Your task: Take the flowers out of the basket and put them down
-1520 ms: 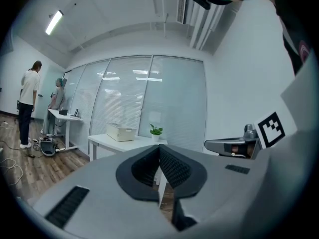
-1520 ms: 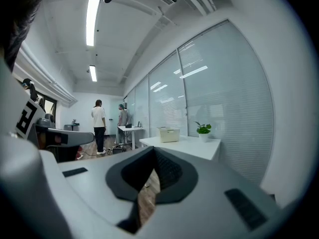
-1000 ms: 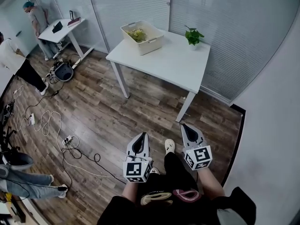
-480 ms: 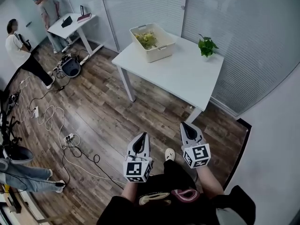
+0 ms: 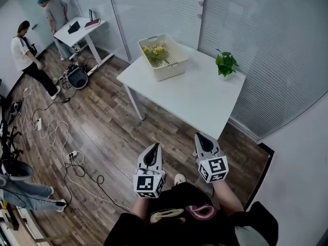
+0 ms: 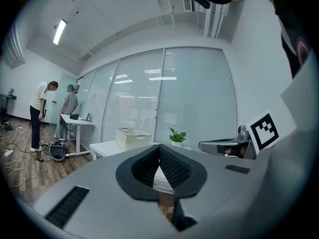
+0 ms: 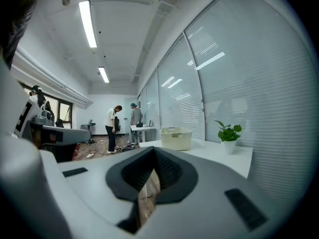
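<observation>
Flowers (image 5: 155, 50) lay in a cream slotted plastic basket (image 5: 172, 70) on the far corner of a smooth white rectangular table (image 5: 189, 99), apart from a small leafy plant (image 5: 225, 64). Floor (image 5: 102, 122) was dark wood planks. Left gripper (image 5: 154, 147) and right gripper (image 5: 201, 137) were closed, holding nothing, near the table

- White table (image 5: 195, 94): rectangular top on white legs, standing on the wooden floor (image 5: 113, 132); most of the top is bare.
- Basket (image 5: 171, 72): cream, with cut-out handles, resting on the table's far left corner.
- Potted plant (image 5: 225, 64): upright near the table's far right corner.
- Cables (image 5: 51, 132): loose loops on the floor, well left of the table.
- Smaller desk (image 5: 77, 31): stands on the floor, left of the table and farther back.
</observation>
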`<state>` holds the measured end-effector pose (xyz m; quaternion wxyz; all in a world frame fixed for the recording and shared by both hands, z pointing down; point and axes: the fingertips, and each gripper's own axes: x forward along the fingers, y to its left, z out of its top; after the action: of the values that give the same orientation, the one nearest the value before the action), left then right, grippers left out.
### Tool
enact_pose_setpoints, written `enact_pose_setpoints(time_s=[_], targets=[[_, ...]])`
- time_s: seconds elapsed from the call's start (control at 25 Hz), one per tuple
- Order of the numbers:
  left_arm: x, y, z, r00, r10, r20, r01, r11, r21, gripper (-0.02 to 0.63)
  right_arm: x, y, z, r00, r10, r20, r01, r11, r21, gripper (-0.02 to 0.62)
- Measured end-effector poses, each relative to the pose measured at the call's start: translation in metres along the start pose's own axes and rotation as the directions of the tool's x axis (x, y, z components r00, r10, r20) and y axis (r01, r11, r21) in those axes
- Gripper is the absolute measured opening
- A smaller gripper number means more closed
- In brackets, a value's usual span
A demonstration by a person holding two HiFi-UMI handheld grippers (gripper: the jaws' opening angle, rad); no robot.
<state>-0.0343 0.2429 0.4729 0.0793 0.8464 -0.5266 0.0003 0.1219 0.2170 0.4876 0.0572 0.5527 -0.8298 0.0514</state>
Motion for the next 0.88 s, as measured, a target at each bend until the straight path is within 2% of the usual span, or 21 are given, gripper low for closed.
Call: enact_pose_setpoints(time_s=[0.32,0.88], targets=[[0.042,-0.012,-0.005,0.998,0.053,-0.018,-0.053,0.999,-0.002,0.017,0.025,-0.042,-0.003,0.999,0.046,-0.003,-0.046,0.999,0.015,0.009],[0.082,-0.011,-0.009,0.997,0.073,-0.037,-0.074,0.997,-0.008,0.017,0.055,-0.068,-0.009,0.996,0.082,-0.036,-0.082,0.997,0.005,0.01]])
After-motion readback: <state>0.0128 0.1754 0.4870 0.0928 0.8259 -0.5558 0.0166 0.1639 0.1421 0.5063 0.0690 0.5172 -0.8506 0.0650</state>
